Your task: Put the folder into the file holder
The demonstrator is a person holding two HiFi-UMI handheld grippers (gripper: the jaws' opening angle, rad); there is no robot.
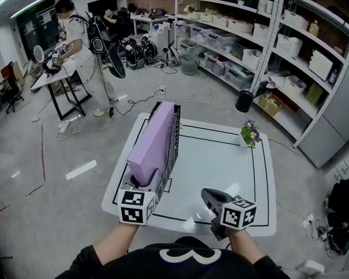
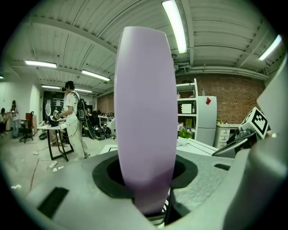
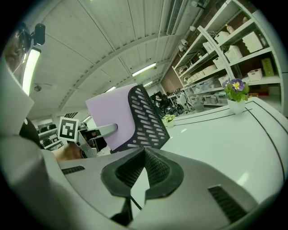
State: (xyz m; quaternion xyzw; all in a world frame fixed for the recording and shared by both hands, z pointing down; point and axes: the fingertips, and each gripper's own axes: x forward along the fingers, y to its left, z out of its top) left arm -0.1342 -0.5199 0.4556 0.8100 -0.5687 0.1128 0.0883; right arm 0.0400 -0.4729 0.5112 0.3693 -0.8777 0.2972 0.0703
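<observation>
The lilac folder stood upright on its edge in the black mesh file holder, left of centre on the white table, its flat face lying along the holder's perforated side wall and its top rising a little above that wall; which slot it sat in could not be told. The left gripper was clamped on the folder's near edge, low down, and in the left gripper view the folder filled the whole gap between the two jaws, with the dark pads pressing it from both sides. From the right gripper view the same hold showed side-on: one jaw of the left gripper lay across the lilac sheet just beside the mesh panel. The right gripper hung low over the lower right of the table, well apart from the holder, its jaws drawn together with nothing between them. A small potted flower stood near the table's far right corner. In the upper left of the head view a person stood at a desk.
</observation>
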